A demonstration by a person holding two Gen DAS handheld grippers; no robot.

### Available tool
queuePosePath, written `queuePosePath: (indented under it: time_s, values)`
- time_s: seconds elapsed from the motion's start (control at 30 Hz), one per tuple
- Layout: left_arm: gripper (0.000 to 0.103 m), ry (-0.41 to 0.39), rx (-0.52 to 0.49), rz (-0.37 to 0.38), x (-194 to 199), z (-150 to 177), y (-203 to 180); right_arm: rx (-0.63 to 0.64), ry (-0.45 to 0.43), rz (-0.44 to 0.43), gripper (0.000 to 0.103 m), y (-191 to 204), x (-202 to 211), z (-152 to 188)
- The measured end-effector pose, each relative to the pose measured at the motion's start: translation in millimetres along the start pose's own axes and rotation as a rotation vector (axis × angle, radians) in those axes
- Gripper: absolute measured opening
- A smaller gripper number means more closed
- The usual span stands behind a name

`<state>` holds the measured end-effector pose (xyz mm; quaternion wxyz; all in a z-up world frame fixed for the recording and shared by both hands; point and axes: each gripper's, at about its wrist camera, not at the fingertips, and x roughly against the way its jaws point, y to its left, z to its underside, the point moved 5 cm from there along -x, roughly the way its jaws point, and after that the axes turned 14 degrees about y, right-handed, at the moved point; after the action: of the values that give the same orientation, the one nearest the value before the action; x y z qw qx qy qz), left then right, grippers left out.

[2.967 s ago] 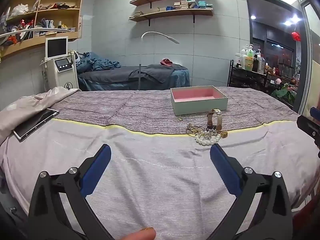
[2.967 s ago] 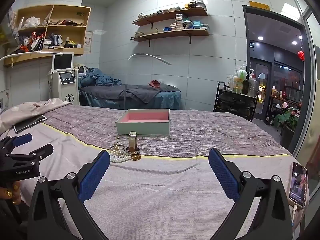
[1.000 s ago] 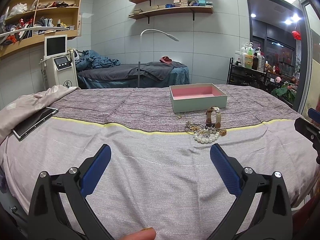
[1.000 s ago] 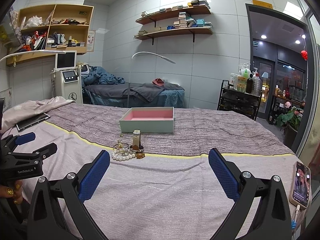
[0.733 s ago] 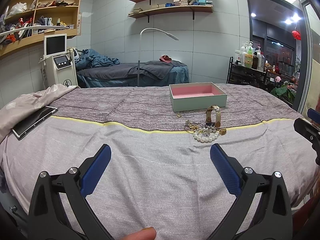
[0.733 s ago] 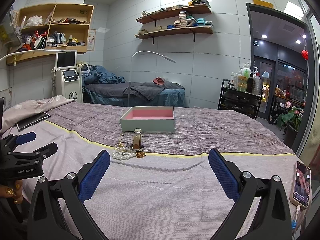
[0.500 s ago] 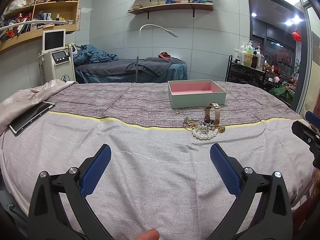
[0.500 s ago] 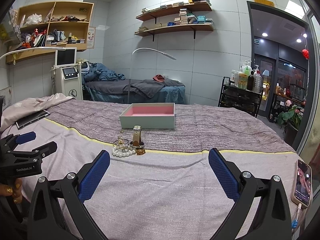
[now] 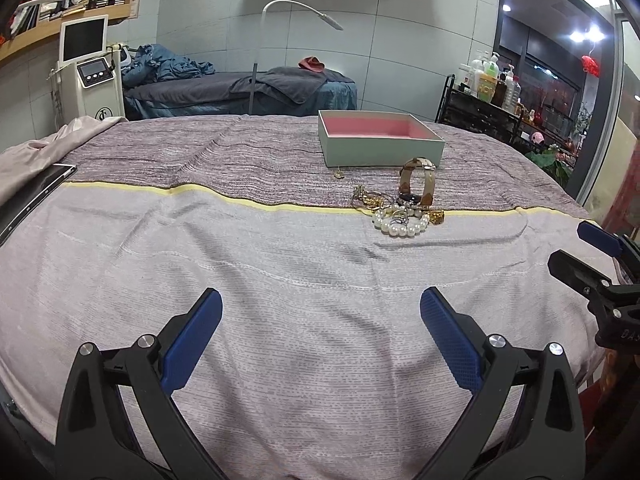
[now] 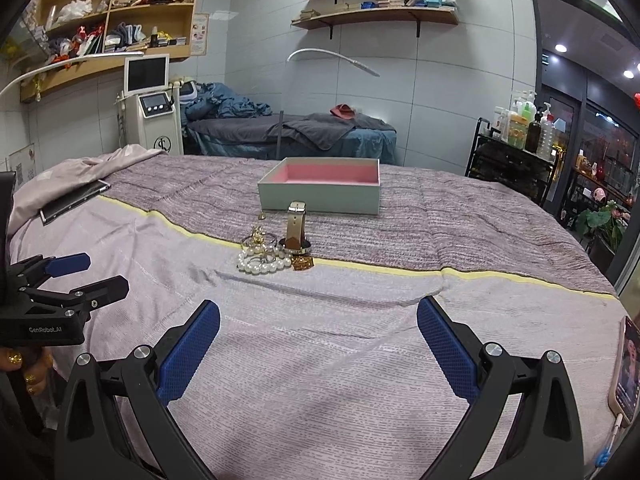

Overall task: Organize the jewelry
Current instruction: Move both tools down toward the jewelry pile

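Both tools hover low over the near part of a bed (image 9: 280,280) covered in a pale lilac spread. The left hand-held gripper (image 9: 320,320) has its blue-padded fingers spread wide with nothing between them, and the right hand-held gripper (image 10: 318,328) is just as wide apart and just as empty. In the right wrist view the left tool shows at the left edge, its black body printed "GenRobot.AI" (the only lettering that reads clearly). The jewelry lies in a small heap near the yellow stripe: a pearl bracelet (image 9: 401,225) nearest, a tangle of gold chains (image 9: 370,199) just left and beyond it, and a tan-strapped wristwatch (image 9: 417,181) standing on edge behind. Farther back sits an open grey-green box with a pink lining (image 9: 378,140). A tablet (image 10: 74,200) rests at the far left, and a smartphone (image 10: 626,368) lies at the right edge.
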<state>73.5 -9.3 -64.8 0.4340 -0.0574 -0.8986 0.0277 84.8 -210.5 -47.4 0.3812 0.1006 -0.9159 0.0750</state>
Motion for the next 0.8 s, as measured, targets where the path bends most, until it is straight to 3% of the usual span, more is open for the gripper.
queuePosePath:
  time_s: [0.37,0.57,0.7,0.8]
  values:
    - [0.098,0.033,-0.109,0.007,-28,-31,-1,-0.004,0.120,-0.115,0.096,-4,-48,-37]
    - [0.093,0.088,-0.081,0.100,-53,-51,4,0.005,0.171,-0.153,0.078,1,-77,-59]
    - [0.089,0.128,-0.078,0.113,-72,-65,4,0.004,0.205,-0.196,0.067,5,-94,-75]
    - [0.088,0.157,-0.057,0.179,-81,-78,3,0.025,0.201,-0.199,0.060,10,-103,-87]
